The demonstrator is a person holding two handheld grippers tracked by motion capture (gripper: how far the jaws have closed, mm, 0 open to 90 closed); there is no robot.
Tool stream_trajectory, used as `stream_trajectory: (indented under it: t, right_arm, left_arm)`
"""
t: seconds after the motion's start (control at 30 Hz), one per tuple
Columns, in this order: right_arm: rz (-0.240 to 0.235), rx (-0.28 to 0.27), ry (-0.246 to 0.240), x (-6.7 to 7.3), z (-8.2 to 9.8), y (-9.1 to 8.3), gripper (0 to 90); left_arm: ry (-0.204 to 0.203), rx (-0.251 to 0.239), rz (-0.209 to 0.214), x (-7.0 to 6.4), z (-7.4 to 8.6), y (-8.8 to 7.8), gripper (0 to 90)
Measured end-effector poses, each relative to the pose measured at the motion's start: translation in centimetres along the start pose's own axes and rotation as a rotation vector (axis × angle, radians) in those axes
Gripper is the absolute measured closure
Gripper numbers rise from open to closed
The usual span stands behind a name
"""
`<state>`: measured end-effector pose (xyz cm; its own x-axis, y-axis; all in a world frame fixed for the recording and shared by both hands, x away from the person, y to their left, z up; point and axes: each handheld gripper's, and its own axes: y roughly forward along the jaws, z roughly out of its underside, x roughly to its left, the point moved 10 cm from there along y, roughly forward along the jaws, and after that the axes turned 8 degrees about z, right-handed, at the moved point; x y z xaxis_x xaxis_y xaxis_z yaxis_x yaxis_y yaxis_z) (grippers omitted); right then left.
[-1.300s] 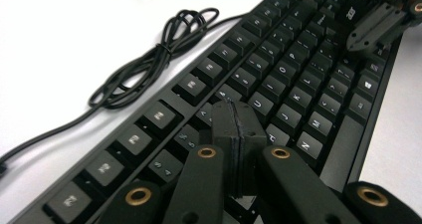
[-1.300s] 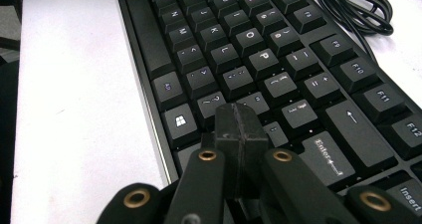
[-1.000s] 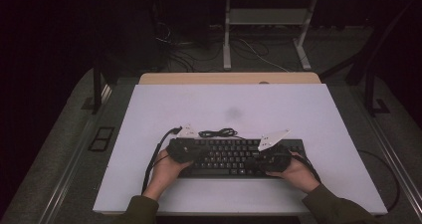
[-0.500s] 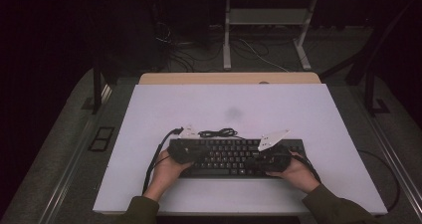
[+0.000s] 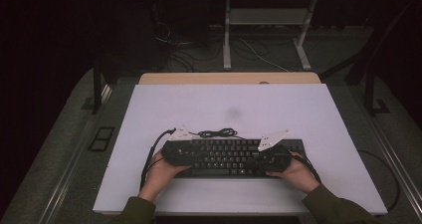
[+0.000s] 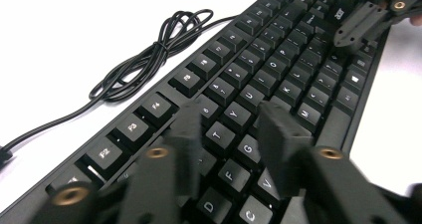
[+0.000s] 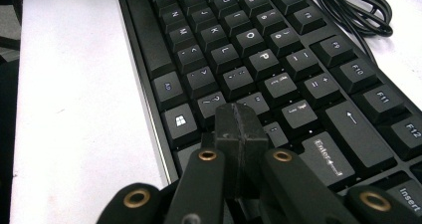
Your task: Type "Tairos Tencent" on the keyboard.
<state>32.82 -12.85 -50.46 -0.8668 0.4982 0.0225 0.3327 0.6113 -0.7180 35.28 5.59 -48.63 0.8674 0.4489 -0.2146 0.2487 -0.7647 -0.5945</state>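
Hovering over the keyboard (image 5: 234, 157), the left gripper (image 6: 226, 134) has just been opening, nothing between its jaws; the right gripper (image 7: 240, 129) is clenched empty above the keys.

Olive-green sleeves (image 5: 332, 208); black grippers with brass-coloured screws (image 7: 207, 155), seemingly pale grey top plates (image 5: 272, 139).

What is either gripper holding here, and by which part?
Nothing. The left gripper has just been opening, jaws apart over the keyboard keys with nothing between them. The right gripper is shut, empty, above the keys.
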Motion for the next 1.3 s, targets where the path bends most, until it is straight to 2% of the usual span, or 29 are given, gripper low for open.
stream_trajectory:
  t: [0.17, 0.43, 0.53, 0.57, 0.6, 0.63, 0.67, 0.73, 0.77, 0.9, 1.13, 1.3]
  right_arm:
    - [0.005, -0.041, 0.017, -0.3, -0.5, -0.5, 89.5]
    - [-0.019, -0.097, 0.058, -0.5, -1.2, -1.0, 87.4]
    - [-0.027, -0.122, 0.084, -0.7, -1.7, -1.1, 76.8]
    - [-0.027, -0.122, 0.084, -0.7, -1.7, -1.1, 76.8]
    - [-0.028, -0.131, 0.095, -0.8, -1.8, -1.1, 70.6]
    - [-0.028, -0.131, 0.095, -0.8, -1.8, -1.1, 70.6]
    - [-0.028, -0.143, 0.1, -0.7, -2.1, -1.2, 63.9]
    - [-0.025, -0.148, 0.102, -0.6, -2.2, -1.2, 61.0]
    - [-0.019, -0.156, 0.103, -0.6, -2.5, -1.4, 55.6]
    - [-0.01, -0.174, 0.113, -0.7, -2.9, -1.5, 45.6]
    - [0.001, -0.21, 0.125, -1.2, -3.7, -1.4, 38.0]
    - [0.003, -0.211, 0.138, -1.2, -4.2, -1.0, 34.1]
  left_arm:
    - [-0.013, -0.033, -0.012, 0.0, 0.1, -0.5, 37.9]
    - [-0.012, -0.049, -0.011, -0.1, 0.2, -0.7, 28.1]
    - [-0.009, -0.06, -0.009, -0.2, 0.2, -0.8, 24.6]
    - [-0.006, -0.062, -0.01, -0.2, 0.2, -0.9, 24.6]
    - [-0.012, -0.07, -0.011, -0.2, 0.2, -1.0, 23.1]
    - [-0.012, -0.074, -0.01, -0.2, 0.2, -1.1, 23.1]
    - [-0.021, -0.08, -0.008, -0.3, 0.3, -1.2, 22.6]
    - [-0.02, -0.086, -0.007, -0.2, 0.4, -1.4, 22.3]
    - [-0.022, -0.089, -0.008, -0.2, 0.4, -1.4, 21.6]
    - [-0.03, -0.1, -0.009, -0.2, 0.4, -1.6, 20.2]
    - [-0.022, -0.113, -0.02, -0.1, 0.5, -2.0, 19.5]
    - [-0.02, -0.125, -0.029, -0.1, 0.6, -2.6, 19.1]
